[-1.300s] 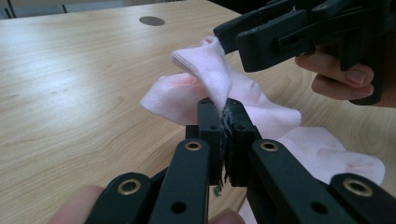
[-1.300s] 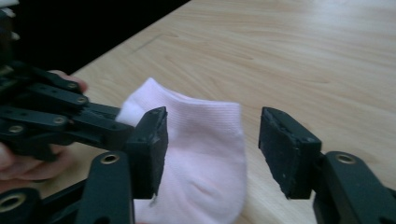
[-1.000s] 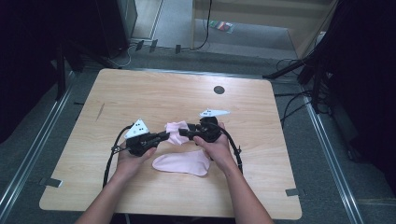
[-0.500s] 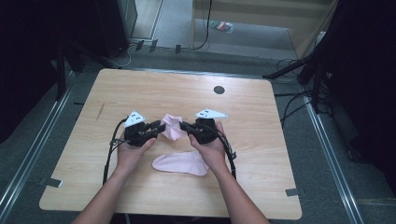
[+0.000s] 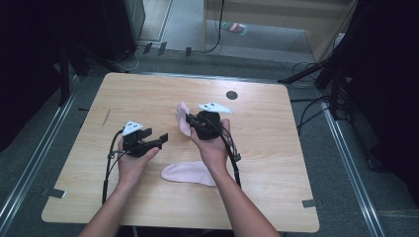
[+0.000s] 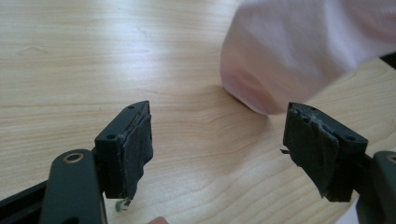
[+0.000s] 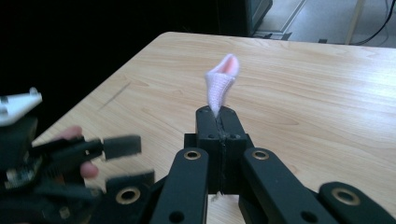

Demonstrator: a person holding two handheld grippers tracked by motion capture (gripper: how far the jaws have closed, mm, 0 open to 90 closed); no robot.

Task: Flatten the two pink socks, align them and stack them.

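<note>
The right hand-held gripper (image 5: 189, 120) is clamped on a pink sock (image 5: 183, 116), held above the worktop (image 5: 276, 148). The left hand-held gripper (image 5: 157, 140), jaws just opening, is empty. A second sock (image 5: 188, 173) lies flat below.

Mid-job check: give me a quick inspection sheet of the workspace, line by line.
Surface: wooden table, dark round spot near far edge.
Job's things: one pink sock flat on table; second pink sock pinched in right gripper, hanging.
Clutter: nothing seen.
Grippers: left gripper jaws have just been opening, nothing between them; right shut on sock.
Cables: black cable trails from left gripper.
Surroundings: grey floor, dark equipment around.
</note>
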